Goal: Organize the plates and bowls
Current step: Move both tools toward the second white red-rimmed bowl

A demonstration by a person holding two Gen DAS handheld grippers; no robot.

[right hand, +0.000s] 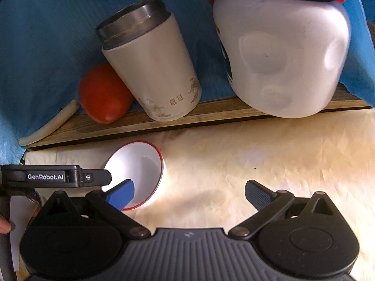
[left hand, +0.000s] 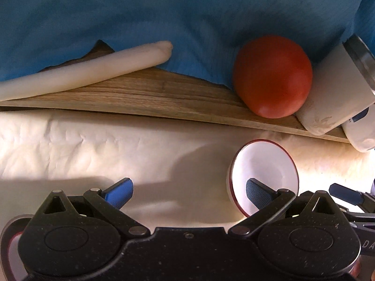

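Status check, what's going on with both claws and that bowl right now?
Left claw open, empty. Right claw open, empty. Red-rimmed bowl upright on the cloth between them, ungripped. Nothing blocking it.

A cream, wrinkled covering [right hand: 269,154] is spread over the near surface, lit brightly at the right and crossed by soft shadows at the left. Along its far edge a wooden board [left hand: 150,93] is laid from left to right — its grain plainly seen. Behind the board a blue cloth [left hand: 164,14] is draped as a backdrop, filling the far part of both views — its lower edge is lifted at the left, where the wood is exposed.
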